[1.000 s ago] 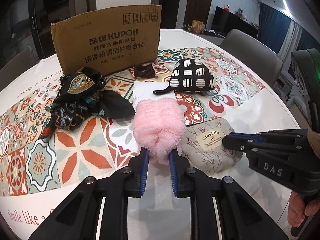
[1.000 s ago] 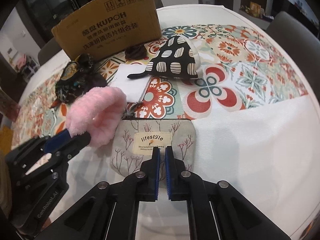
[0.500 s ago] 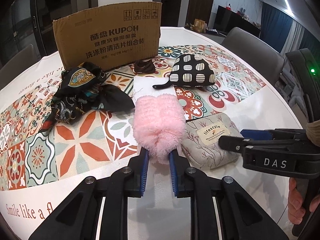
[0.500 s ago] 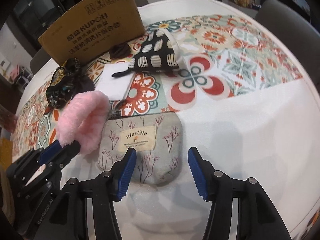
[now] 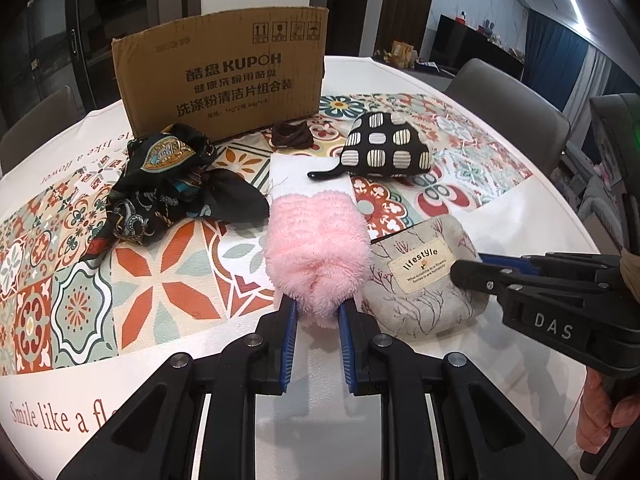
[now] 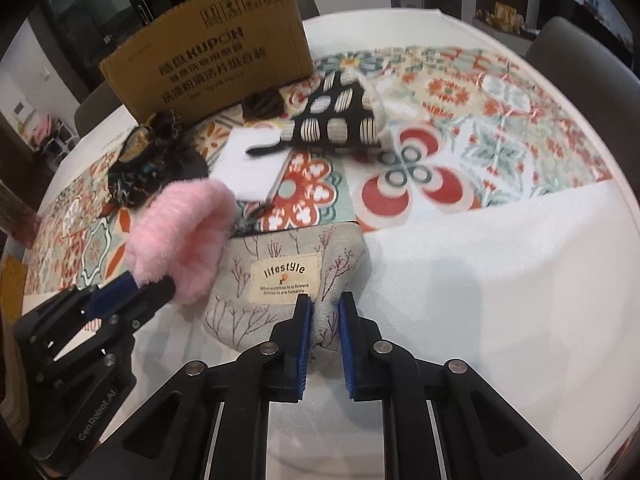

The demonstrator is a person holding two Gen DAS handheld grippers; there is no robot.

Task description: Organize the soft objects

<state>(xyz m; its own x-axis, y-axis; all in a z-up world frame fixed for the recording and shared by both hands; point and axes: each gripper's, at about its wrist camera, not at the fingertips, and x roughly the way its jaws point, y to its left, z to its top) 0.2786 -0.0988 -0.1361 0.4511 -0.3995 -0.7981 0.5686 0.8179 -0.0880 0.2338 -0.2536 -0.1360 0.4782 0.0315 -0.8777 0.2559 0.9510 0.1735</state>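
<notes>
My left gripper (image 5: pixel 317 309) is shut on the near end of a fluffy pink item (image 5: pixel 316 248), also in the right wrist view (image 6: pixel 180 232). My right gripper (image 6: pixel 323 307) is shut on the near edge of a grey "lifestyle" pouch (image 6: pixel 288 276), which also shows in the left wrist view (image 5: pixel 420 280) just right of the pink item. Farther back lie a black patterned scarf (image 5: pixel 168 188), a black-and-white checked pouch (image 5: pixel 386 148), a small brown scrunchie (image 5: pixel 291 136) and a folded white cloth (image 5: pixel 304 176).
A cardboard box (image 5: pixel 224 76) stands at the back of the round table, whose cloth (image 5: pixel 500 208) has a tiled flower pattern. Grey chairs (image 5: pixel 508 100) stand around the table. The person's hand (image 5: pixel 604 412) holds the right gripper's handle.
My right gripper opened wide over the grey pouch, then closed on its near edge. My left gripper has kept its hold on the pink item and moved very little.
</notes>
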